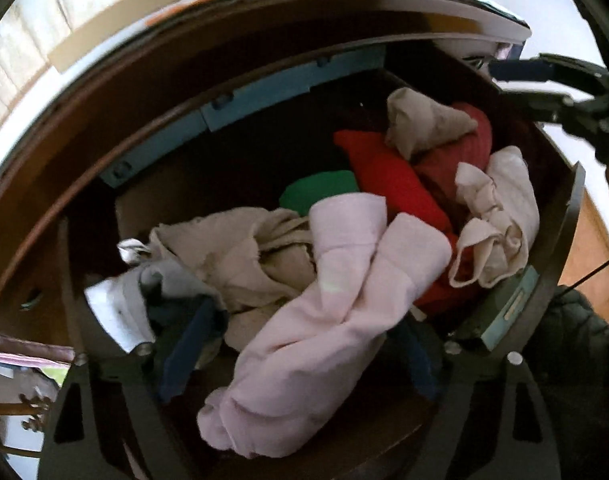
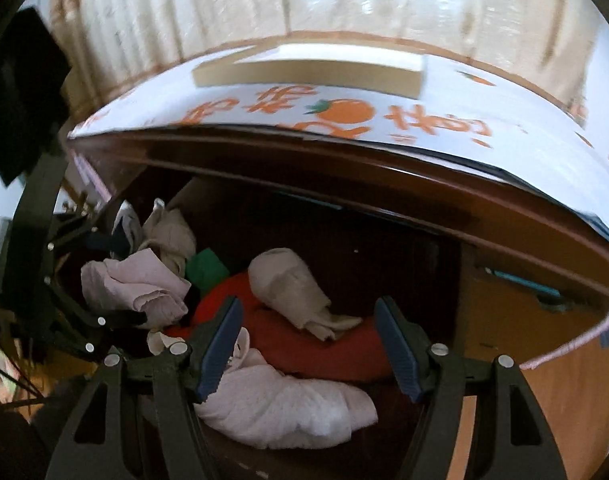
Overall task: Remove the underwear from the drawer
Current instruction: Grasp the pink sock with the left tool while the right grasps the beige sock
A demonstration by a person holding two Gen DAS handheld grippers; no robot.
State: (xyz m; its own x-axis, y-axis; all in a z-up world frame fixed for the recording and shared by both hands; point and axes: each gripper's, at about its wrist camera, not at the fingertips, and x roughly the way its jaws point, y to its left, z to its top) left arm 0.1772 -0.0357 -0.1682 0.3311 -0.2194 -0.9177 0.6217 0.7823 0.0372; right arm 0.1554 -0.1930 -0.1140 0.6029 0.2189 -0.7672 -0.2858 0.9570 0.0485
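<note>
The open wooden drawer holds a pile of underwear. A pale pink piece lies between the wide-apart blue pads of my left gripper, which is open around it, not clamped. Beige pieces, red pieces and a green piece lie behind. In the right wrist view my right gripper is open above the drawer, over a red piece, a beige roll and a white piece. The pink piece and left gripper show at left.
The dark desk edge overhangs the drawer, with a white orange-printed sheet and a box on top. Wooden floor lies to the right. The right gripper shows at the upper right of the left wrist view.
</note>
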